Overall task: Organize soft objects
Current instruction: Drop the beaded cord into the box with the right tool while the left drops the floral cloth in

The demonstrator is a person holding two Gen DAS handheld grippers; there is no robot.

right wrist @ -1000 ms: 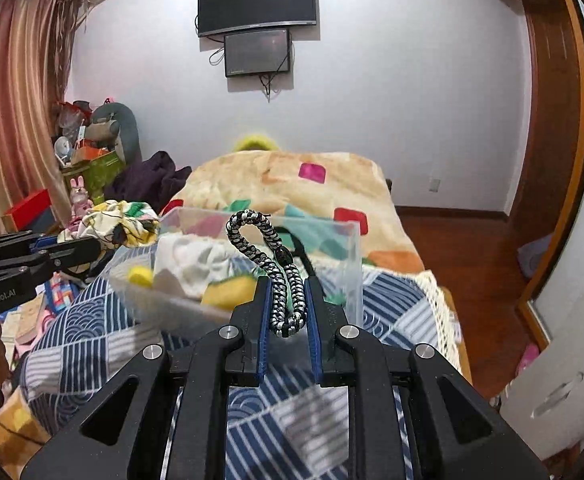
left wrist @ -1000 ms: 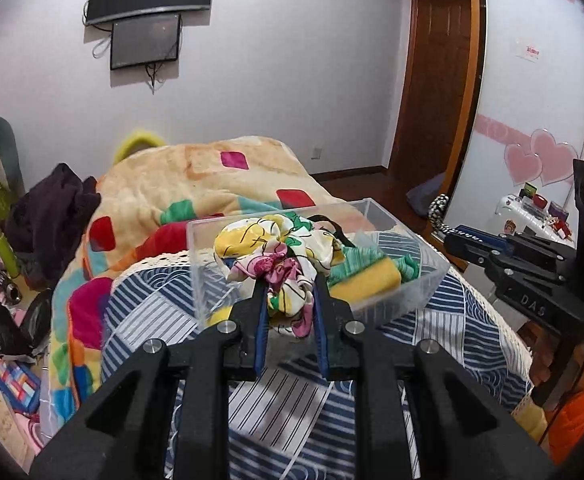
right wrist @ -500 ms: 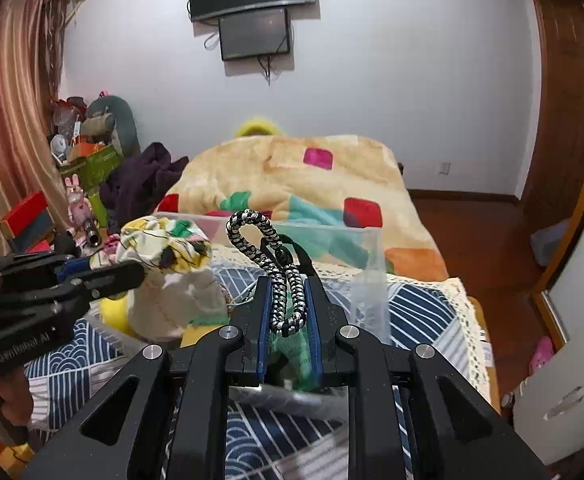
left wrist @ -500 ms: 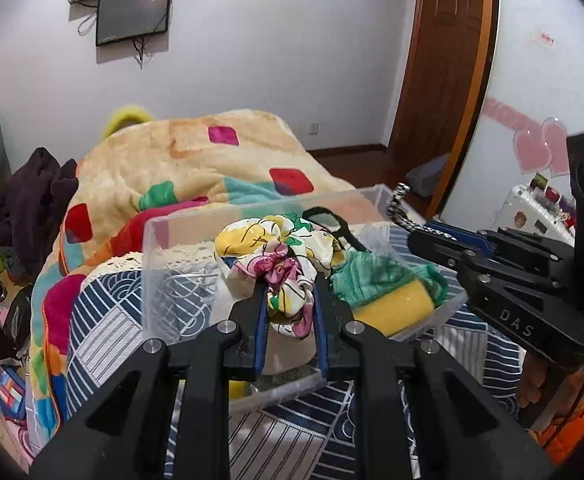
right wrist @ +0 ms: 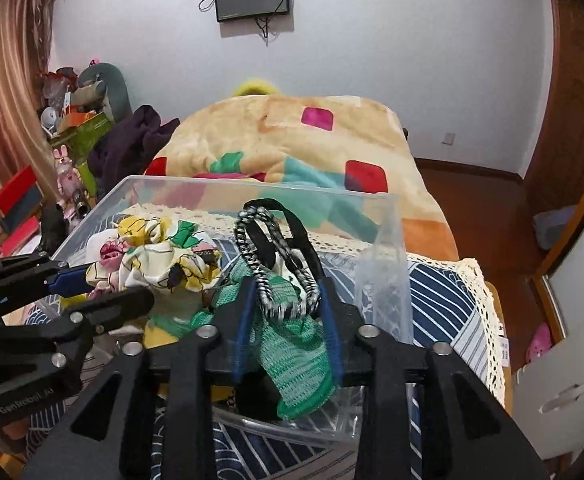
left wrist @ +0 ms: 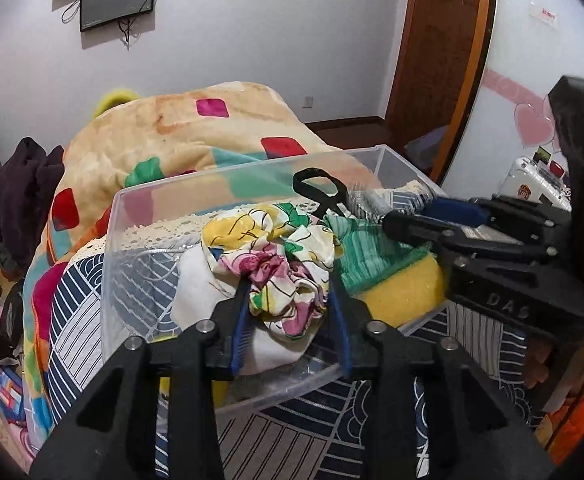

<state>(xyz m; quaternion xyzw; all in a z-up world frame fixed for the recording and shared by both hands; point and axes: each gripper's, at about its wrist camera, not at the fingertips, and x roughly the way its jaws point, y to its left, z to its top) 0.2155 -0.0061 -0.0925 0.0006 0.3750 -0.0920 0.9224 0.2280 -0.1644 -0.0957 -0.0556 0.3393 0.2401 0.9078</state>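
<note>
Between the fingers of the left gripper (left wrist: 289,300) sits the floral scrunchie (left wrist: 275,256); the jaws have just been opening, and the blue pads now stand apart on either side of the fabric, released rather than pinching it. The scrunchie rests on a white cloth (left wrist: 203,284) inside the clear plastic bin (left wrist: 111,280). The right gripper (right wrist: 287,304) has likewise just been opening, with the black-and-white braided band (right wrist: 259,264) loose between its spread fingers, lying over a green knitted cloth (right wrist: 296,356) in the same bin, beside a black band (right wrist: 292,228). A yellow sponge (left wrist: 404,288) lies under the green cloth. The bin stands on a bed with a blue patterned cover (left wrist: 71,320), in front of a colourful blanket (left wrist: 195,132)
</note>
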